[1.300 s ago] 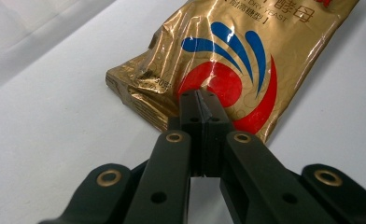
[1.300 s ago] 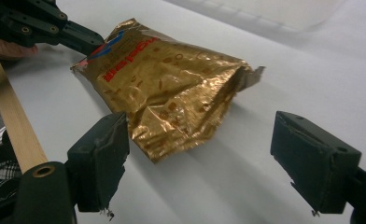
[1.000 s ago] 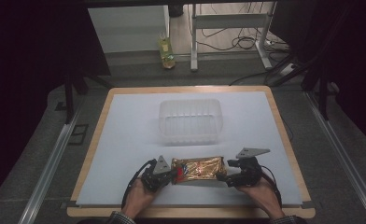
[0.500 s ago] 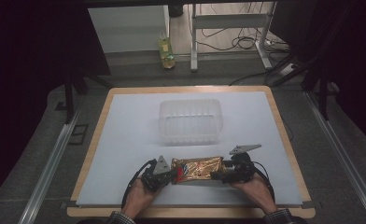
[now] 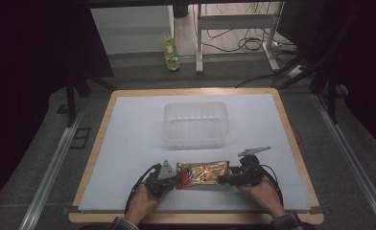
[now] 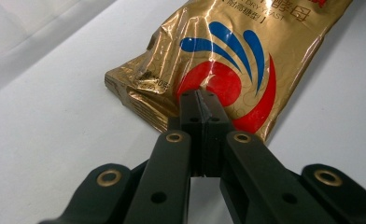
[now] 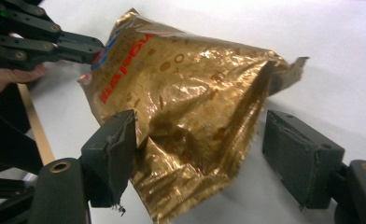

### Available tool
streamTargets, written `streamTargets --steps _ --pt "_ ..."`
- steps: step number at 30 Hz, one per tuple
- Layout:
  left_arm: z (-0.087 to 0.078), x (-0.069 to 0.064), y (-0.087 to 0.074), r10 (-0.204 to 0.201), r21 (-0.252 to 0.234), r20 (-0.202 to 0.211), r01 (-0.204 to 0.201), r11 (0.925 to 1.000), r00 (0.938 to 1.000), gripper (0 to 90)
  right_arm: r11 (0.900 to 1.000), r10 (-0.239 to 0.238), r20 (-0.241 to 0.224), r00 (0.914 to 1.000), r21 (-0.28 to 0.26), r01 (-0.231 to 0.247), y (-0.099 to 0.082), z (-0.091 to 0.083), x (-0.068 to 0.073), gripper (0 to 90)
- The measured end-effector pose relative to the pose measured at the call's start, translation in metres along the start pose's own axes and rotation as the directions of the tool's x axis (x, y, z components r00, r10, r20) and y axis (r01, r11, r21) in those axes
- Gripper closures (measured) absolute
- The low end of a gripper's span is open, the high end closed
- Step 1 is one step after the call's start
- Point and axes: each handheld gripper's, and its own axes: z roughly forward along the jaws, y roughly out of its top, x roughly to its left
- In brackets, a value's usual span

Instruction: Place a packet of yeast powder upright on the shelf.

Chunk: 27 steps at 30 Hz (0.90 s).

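Pinching pouch point(image 5: 203, 173) corner — left tool point(image 6: 200, 95) clamped; right tool point(image 7: 197, 154) closing, pads not pressing its end. Tub point(image 5: 196, 123) beyond pouch unfilled.

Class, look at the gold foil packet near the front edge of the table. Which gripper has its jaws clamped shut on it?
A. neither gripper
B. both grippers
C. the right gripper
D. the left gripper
D: the left gripper pinches the gold packet's end, while the right gripper stands open around its other end.
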Motion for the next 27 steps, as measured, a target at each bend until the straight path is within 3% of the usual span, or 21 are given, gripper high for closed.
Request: streamTargets --steps 3,8,10,17,23,27 --pt "0.000 0.000 0.000 0.002 0.001 -0.001 -0.002 1.0000 1.0000 89.9 1.0000 -0.002 -0.036 0.9994 0.001 0.002 0.002 0.005 0.002 27.6" --pt "0.000 -0.001 0.000 0.004 0.001 -0.003 -0.004 1.0000 1.0000 89.9 0.9997 -0.021 -0.034 0.9992 -0.008 0.021 0.007 0.008 0.007 29.8" --pt "0.000 -0.001 0.000 0.009 0.004 -0.004 -0.009 1.0000 1.0000 89.9 0.9992 -0.027 -0.034 0.9991 -0.029 0.026 0.011 0.006 0.008 35.9" --pt "0.000 0.000 0.000 0.007 0.002 -0.002 -0.007 1.0000 1.0000 89.8 0.9958 -0.004 -0.069 0.9976 -0.092 -0.002 0.017 0.000 0.009 52.9" --pt "0.000 0.001 0.000 -0.013 -0.003 0.013 0.013 0.9999 0.9998 89.7 0.9957 0.002 -0.068 0.9977 -0.093 -0.009 0.017 -0.002 0.010 61.0" --pt "0.000 0.002 -0.001 -0.016 -0.005 0.016 0.016 0.9999 0.9997 89.7 0.9940 0.047 -0.089 0.9949 -0.094 -0.056 0.018 -0.004 0.010 67.1"
